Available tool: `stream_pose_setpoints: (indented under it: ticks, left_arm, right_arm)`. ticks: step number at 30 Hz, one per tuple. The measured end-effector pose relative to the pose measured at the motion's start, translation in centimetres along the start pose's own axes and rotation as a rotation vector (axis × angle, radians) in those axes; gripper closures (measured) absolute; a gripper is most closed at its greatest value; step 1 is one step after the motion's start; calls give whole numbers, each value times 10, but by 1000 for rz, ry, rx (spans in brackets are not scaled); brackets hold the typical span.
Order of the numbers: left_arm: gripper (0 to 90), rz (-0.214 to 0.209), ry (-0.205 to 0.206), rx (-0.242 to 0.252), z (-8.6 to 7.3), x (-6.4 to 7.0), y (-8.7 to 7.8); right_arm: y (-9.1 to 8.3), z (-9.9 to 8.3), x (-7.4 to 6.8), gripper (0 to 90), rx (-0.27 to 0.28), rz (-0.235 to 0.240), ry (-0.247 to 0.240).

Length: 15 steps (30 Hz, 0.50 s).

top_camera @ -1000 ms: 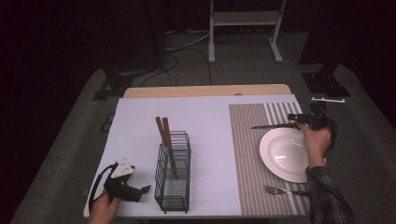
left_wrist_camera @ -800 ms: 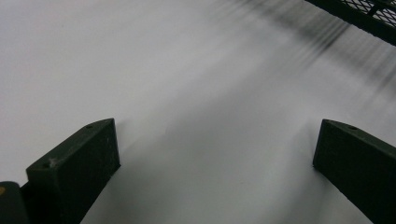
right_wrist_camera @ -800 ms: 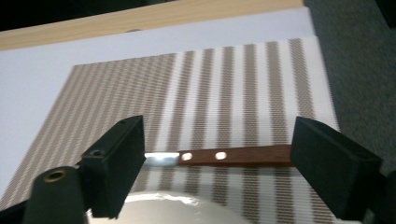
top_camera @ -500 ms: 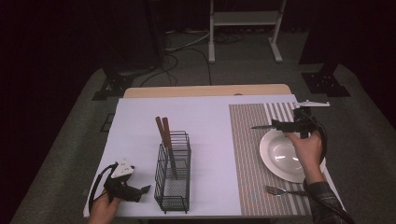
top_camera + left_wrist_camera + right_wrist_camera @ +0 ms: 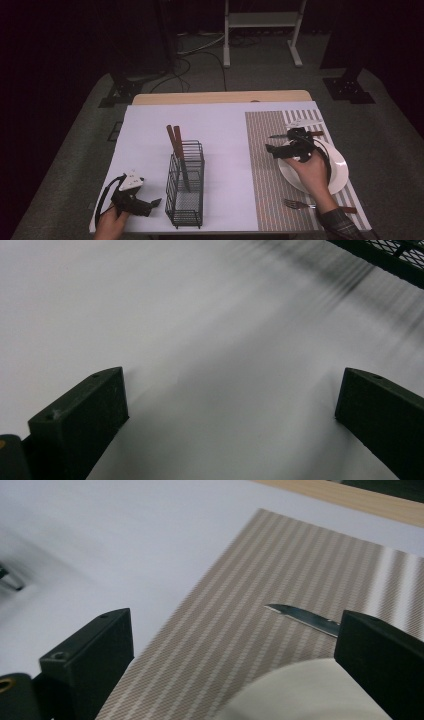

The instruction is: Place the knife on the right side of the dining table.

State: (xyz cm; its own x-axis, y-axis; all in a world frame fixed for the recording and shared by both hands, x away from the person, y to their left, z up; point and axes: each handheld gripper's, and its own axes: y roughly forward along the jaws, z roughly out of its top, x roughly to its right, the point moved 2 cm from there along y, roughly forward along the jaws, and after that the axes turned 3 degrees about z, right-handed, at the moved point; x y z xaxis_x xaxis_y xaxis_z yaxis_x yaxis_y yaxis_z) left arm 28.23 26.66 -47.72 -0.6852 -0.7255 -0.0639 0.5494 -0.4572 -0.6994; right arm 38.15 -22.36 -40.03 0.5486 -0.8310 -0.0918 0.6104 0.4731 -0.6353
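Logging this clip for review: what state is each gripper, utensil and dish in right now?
Left gripper: open, empty, resting low on the white table cover.
Right gripper: open, empty, above the plate's edge.
Knife: flat on the striped placemat, beyond the plate.
Plate: empty, on the placemat.
Fork: flat, near the plate.
Wire caddy: upright, holding two wooden-handled utensils.

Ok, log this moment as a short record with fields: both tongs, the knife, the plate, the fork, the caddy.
right tongs: open, empty, above the placemat at the plate's left edge
left tongs: open, empty, low over the white sheet, pointing at the caddy
knife: flat on the placemat, beyond the plate
plate: white, empty
fork: on the placemat, near edge
wire caddy: holds two wooden-handled utensils
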Motion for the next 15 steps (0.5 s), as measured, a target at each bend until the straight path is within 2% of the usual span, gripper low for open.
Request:
stream_pose_setpoints:
  ticks: [9, 10, 11, 15]
  left_arm:
    - [0, 0, 0, 0, 0, 0, 0]
    - [0, 0, 0, 0, 0, 0, 0]
    - [0, 0, 0, 0, 0, 0, 0]
    - [0, 0, 0, 0, 0, 0, 0]
  right_arm:
    - [15, -8, -47, 16, -53, 109, -92]
    - [19, -11, -58, 16, -75, 130, -124]
    - [19, -11, -58, 16, -75, 130, -124]
    - [26, -16, -74, 16, -100, 170, -164]
